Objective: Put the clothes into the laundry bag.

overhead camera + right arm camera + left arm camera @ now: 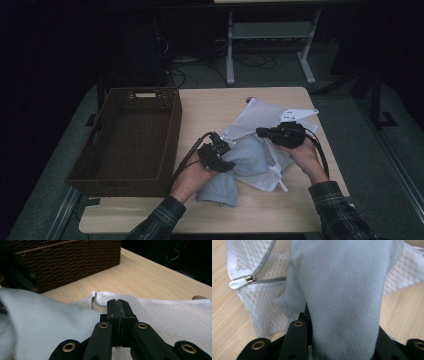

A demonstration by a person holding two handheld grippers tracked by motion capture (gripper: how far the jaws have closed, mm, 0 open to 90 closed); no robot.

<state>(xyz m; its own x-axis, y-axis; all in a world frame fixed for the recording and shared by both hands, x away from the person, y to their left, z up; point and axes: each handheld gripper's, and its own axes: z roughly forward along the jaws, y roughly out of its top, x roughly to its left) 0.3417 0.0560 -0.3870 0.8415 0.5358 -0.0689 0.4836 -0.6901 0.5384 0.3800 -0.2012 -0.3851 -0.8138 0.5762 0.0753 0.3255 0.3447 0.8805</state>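
Both jaws pinch: left gripper [216, 156] on blue garment [342, 290] lengthwise, right gripper [119, 305] on mesh bag [175, 315].

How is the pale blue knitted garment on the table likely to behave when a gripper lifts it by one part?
Probably floppy: the pale blue garment drapes over the left gripper and bunches on the table. Likely light for its size, since its ribbed knit looks thin. It should not slip easily; the soft fabric folds between the fingers, though loose ends may drag over the white mesh bag.

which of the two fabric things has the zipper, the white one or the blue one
The white mesh bag has it: a grey zipper runs along its edge. The light blue garment, plain ribbed knit, lies over the bag.
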